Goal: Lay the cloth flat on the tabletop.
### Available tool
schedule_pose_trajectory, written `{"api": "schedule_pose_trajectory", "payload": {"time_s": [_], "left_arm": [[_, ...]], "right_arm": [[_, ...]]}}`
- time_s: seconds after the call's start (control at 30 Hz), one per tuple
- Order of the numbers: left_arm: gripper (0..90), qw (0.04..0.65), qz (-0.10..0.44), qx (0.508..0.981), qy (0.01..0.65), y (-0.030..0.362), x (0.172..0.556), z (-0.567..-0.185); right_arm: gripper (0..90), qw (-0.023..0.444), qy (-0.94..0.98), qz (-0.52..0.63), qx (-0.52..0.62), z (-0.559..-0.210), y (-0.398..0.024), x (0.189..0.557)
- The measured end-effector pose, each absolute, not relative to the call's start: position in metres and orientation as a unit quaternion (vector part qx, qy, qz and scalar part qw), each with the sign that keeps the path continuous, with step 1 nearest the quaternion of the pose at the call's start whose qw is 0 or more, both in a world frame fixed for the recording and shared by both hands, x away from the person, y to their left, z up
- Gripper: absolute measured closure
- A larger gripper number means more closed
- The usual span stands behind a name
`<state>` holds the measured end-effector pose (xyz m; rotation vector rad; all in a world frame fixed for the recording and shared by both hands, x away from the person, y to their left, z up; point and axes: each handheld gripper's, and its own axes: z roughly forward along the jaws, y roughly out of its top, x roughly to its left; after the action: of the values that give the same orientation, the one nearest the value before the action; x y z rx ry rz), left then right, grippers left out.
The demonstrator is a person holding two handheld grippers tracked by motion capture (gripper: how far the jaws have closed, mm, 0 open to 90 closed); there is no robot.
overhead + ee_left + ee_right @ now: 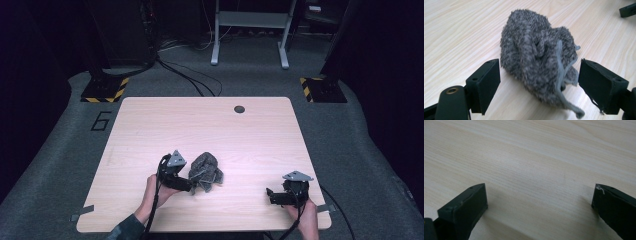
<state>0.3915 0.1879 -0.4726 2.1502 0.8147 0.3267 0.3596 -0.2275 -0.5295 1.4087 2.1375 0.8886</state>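
1. The left gripper [539, 82] has its jaws spread wide, one on each side of the grey fuzzy cloth [539, 57]. The near end of the cloth sits between them, but neither pad presses on it; there is a clear gap at the left jaw and a thin one at the right.
2. The cloth lies crumpled in a heap on the wooden table [150, 125], near the front edge and a little left of the middle, with a thin hemmed strip trailing toward the camera in the left gripper view.
3. The right gripper [539, 202] is also spread wide, with bare table between its jaws (nothing touched or held).
4. The high view shows what the gripper views cannot: the left gripper [192, 186] right against the cloth [206, 169], and the right gripper [270, 196] well apart from it near the table's front right corner, each in a hand.
5. The left gripper view alone gives the cloth's fuzzy pile and folds.
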Motion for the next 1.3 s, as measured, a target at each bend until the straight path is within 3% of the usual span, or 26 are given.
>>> {"api": "schedule_pose_trajectory", "payload": {"time_s": [0.07, 0.17, 0.37, 0.53, 0.57, 0.77, 1.07, 1.1, 1.17, 1.2, 1.23, 1.27, 1.3], "left_arm": [[17.4, 0.396, 0.134, 0.848, 0.326, 0.191, 0.388, -0.475], [16.9, 0.398, 0.131, 0.842, 0.34, 0.197, 0.382, -0.481], [16.5, 0.405, 0.131, 0.83, 0.36, 0.206, 0.374, -0.489], [17.6, 0.404, 0.122, 0.828, 0.37, 0.209, 0.367, -0.501], [18.6, 0.406, 0.123, 0.826, 0.371, 0.208, 0.366, -0.503], [26.0, 0.414, 0.118, 0.822, 0.372, 0.2, 0.363, -0.507], [28.4, 0.415, 0.135, 0.819, 0.372, 0.195, 0.361, -0.503], [32.8, 0.412, 0.14, 0.82, 0.371, 0.195, 0.363, -0.504], [51.4, 0.406, 0.133, 0.827, 0.366, 0.195, 0.367, -0.506], [55.9, 0.406, 0.133, 0.827, 0.366, 0.195, 0.367, -0.506], [62.3, 0.409, 0.133, 0.824, 0.368, 0.194, 0.368, -0.508], [62.3, 0.414, 0.13, 0.823, 0.368, 0.195, 0.368, -0.51], [71.5, 0.412, 0.132, 0.824, 0.366, 0.195, 0.368, -0.51]], "right_arm": [[0.1, 0.211, 0.767, 0.313, 0.519, -0.528, -0.227, 0.359], [8.4, 0.223, 0.761, 0.321, 0.517, -0.526, -0.225, 0.357], [9.6, 0.207, 0.769, 0.349, 0.494, -0.511, -0.204, 0.355], [14.5, 0.18, 0.783, 0.398, 0.444, -0.488, -0.159, 0.35], [17.1, 0.166, 0.797, 0.407, 0.415, -0.481, -0.131, 0.351], [27.1, 0.136, 0.821, 0.411, 0.371, -0.48, -0.072, 0.361], [41.2, 0.148, 0.836, 0.383, 0.363, -0.493, -0.039, 0.377], [45.7, 0.155, 0.837, 0.378, 0.364, -0.494, -0.036, 0.378], [60.1, 0.16, 0.841, 0.367, 0.363, -0.497, -0.031, 0.381], [60.1, 0.16, 0.841, 0.367, 0.363, -0.497, -0.031, 0.381], [68.8, 0.164, 0.844, 0.358, 0.364, -0.5, -0.029, 0.384], [68.8, 0.164, 0.844, 0.358, 0.364, -0.5, -0.029, 0.384], [76.5, 0.162, 0.843, 0.357, 0.368, -0.501, -0.028, 0.384]]}}
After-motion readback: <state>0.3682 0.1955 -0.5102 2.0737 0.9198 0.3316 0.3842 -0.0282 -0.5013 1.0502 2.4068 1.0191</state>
